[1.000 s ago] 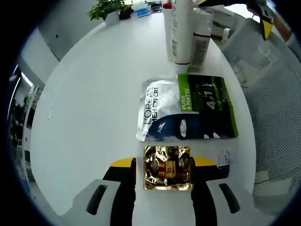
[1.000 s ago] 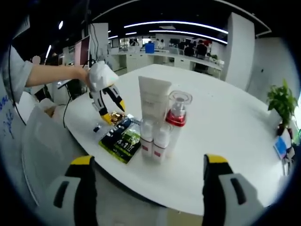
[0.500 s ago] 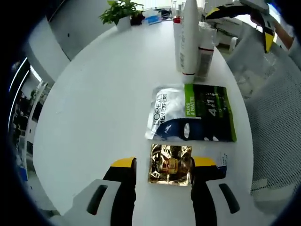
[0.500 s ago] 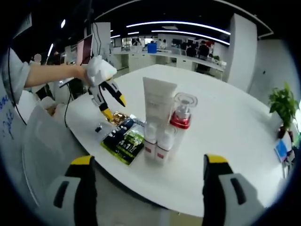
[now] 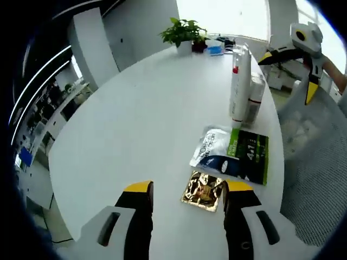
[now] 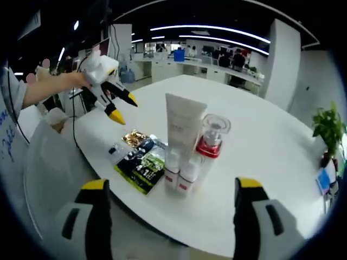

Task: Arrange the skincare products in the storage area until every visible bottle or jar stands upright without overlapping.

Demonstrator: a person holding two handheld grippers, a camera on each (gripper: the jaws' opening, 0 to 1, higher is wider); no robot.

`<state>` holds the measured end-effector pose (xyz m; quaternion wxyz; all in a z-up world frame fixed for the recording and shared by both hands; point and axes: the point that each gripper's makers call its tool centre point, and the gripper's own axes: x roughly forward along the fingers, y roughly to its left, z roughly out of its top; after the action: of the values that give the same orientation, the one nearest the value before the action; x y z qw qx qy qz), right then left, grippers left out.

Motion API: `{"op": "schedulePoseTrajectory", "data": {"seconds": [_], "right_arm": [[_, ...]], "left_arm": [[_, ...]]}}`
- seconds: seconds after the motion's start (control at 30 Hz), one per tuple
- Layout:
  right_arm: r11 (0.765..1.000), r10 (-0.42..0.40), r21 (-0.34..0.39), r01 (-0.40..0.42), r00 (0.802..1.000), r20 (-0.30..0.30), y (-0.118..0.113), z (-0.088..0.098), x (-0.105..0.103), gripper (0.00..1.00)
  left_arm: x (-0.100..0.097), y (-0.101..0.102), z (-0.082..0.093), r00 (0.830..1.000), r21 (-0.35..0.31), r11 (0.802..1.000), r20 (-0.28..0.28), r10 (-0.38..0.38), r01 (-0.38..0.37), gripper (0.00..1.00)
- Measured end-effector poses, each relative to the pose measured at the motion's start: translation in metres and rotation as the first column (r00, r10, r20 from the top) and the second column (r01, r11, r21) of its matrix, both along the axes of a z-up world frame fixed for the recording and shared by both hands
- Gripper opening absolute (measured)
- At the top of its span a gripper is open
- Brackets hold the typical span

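Gold sachet [image 5: 204, 190] lies beyond the released left tongs [image 5: 186, 197]; right tongs [image 6: 171, 201] released.

Opposite-facing views from above and beside the round table [image 5: 135, 114], sharing its bottles [image 6: 187, 146].

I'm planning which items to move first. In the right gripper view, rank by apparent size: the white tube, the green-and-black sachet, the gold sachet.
1. white tube, largest, standing upright
2. green-and-black sachet, lying flat; close to the tube in area, so this order is unsure
3. gold sachet, clearly smallest
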<state>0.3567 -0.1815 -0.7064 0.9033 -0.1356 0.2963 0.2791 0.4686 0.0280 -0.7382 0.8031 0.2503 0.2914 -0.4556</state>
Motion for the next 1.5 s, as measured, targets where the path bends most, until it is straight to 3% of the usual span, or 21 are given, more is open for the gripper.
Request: {"op": "schedulePoseTrajectory", "data": {"seconds": [0.17, 0.37, 0.47, 0.63, 0.9, 1.07, 1.23, 1.5], "right_arm": [[1.000, 0.013, -0.010, -0.013, 1.000, 0.008, 0.001, 0.003, 0.002, 0.96], [1.000, 0.014, -0.004, -0.014, 1.000, 0.028, 0.003, 0.007, 0.005, 0.96], [1.000, 0.004, -0.001, -0.004, 0.999, 0.044, 0.002, 0.009, 0.006, 0.97], [0.999, -0.018, 0.028, 0.015, 0.997, 0.077, 0.000, 0.015, 0.009, 0.98], [0.997, -0.057, 0.066, 0.049, 0.991, 0.122, -0.006, 0.014, 0.009, 0.99], [0.995, -0.073, 0.078, 0.062, 0.986, 0.148, -0.008, 0.012, 0.008, 1.00], [0.995, -0.076, 0.079, 0.065, 0.987, 0.145, -0.009, 0.008, 0.005, 1.00], [0.989, -0.117, 0.108, 0.101, 0.982, 0.149, -0.017, 0.004, 0.003, 1.00]], "left_arm": [[-0.009, 0.011, 0.023, 0.995, -0.070, 0.996, 0.079, 0.065, -0.060, 0.54], [-0.024, 0.027, 0.033, 0.982, -0.101, 0.986, 0.123, 0.146, -0.134, 0.59], [-0.034, 0.034, 0.041, 0.969, -0.166, 0.968, 0.128, 0.210, -0.188, 0.63], [-0.049, 0.042, 0.047, 0.956, -0.181, 0.962, 0.175, 0.237, -0.205, 0.72], [-0.072, 0.055, 0.037, 0.933, -0.239, 0.922, 0.122, 0.340, -0.304, 0.80], [-0.082, 0.062, 0.035, 0.922, -0.254, 0.909, 0.122, 0.368, -0.330, 0.84], [-0.089, 0.067, 0.040, 0.899, -0.307, 0.874, 0.108, 0.425, -0.376, 0.91], [-0.101, 0.063, 0.044, 0.886, -0.348, 0.855, 0.122, 0.448, -0.385, 0.97]]}}
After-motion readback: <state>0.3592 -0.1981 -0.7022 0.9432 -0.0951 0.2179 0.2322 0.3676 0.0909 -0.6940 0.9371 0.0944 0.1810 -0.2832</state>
